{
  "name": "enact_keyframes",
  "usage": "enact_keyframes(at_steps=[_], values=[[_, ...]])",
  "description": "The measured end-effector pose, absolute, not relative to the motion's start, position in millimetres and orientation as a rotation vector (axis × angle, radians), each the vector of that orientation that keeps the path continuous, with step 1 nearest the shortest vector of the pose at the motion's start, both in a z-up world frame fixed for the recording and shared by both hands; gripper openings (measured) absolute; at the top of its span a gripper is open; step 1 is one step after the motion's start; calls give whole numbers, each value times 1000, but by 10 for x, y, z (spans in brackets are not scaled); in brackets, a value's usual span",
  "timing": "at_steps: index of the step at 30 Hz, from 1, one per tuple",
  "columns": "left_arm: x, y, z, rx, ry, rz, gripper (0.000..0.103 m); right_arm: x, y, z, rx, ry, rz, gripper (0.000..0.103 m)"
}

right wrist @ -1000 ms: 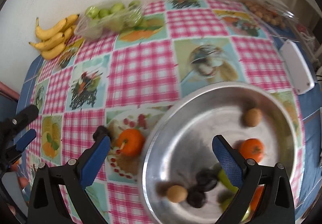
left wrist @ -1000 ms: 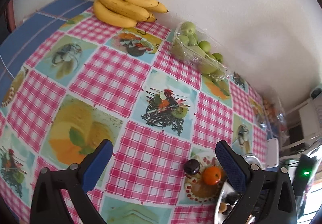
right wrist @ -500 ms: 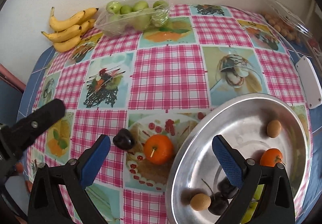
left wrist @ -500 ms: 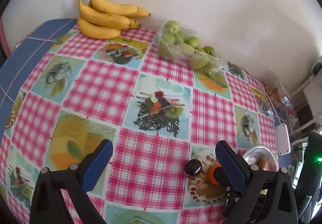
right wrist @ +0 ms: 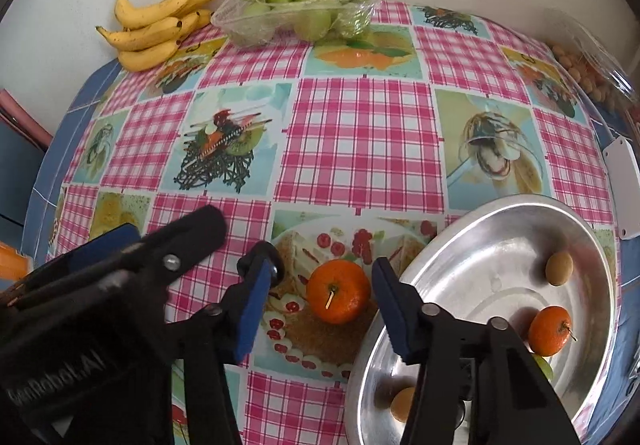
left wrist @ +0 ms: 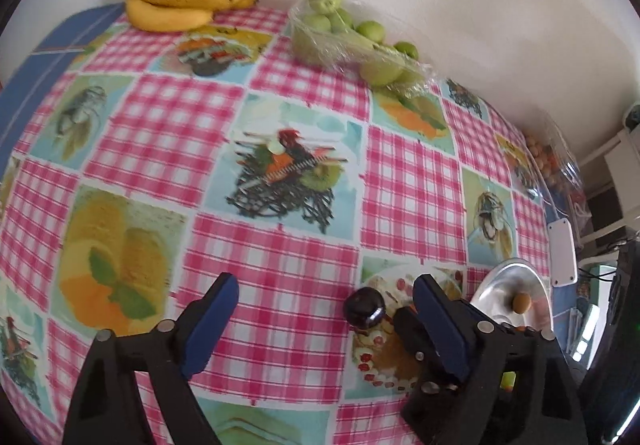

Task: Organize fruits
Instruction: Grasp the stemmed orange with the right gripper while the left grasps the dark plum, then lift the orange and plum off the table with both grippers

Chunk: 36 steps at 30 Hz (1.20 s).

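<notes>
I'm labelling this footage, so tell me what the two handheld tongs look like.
Both tongs are alike: the left tongs and right tongs have black plastic frames with angular arms joined by round silver rivets. Each finger carries a flat blue pad. White lettering marks the left one's black body. No cables, sleeves or hands are visible.

Bare tablecloth [right wrist: 360,133] mid-table, bananas [right wrist: 156,29] and bagged green fruit [right wrist: 296,11] lining wall

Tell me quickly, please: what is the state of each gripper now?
Left gripper: open, fingers closing, holding nothing; a dark plum lies between them.
Right gripper: open, fingers closing around the orange on the tablecloth, not yet pressing it.
</notes>
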<state>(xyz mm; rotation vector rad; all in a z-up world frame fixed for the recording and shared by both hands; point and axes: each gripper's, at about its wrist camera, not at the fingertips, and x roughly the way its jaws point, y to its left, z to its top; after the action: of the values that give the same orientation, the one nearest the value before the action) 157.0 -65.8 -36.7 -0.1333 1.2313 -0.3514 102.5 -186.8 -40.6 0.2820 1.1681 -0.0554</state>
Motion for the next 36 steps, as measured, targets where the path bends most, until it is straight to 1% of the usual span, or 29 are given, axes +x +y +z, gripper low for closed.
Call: enact_keyframes(at_steps=[2,3,6,8,9,10,11,15,19,26,36], values=[[1578,-694,-407,-139,1246,-362,84,1042,-1853,-433,267,1177,-62,48],[1577,-712,-423,-141,1253,-366,83,1046,-1852,-444,265,1180,-63,47],[1578,-762,-483,-147,1278,-378,76,1056,-1849,-460,260,1184,-63,47],[1581,-791,-530,-150,1297,-383,65,1061,-1844,-457,253,1188,-62,47],[1579,-797,-557,-160,1309,-387,62,1066,-1842,-457,249,1189,-60,47],[1579,-796,-577,-177,1319,-394,56,1070,-1842,-458,246,1190,-60,45],[1580,-795,-596,-193,1329,-400,53,1074,-1837,-457,237,1192,-62,45],[1588,-790,-635,-240,1356,-414,50,1082,-1839,-459,225,1194,-63,43],[1601,-758,-691,-318,1397,-430,44,1079,-1832,-458,208,1198,-64,39],[1606,-737,-746,-339,1420,-411,36,1044,-1837,-433,199,1202,-33,39],[1593,-732,-803,-395,1431,-420,32,1011,-1866,-409,219,1201,-19,38]])
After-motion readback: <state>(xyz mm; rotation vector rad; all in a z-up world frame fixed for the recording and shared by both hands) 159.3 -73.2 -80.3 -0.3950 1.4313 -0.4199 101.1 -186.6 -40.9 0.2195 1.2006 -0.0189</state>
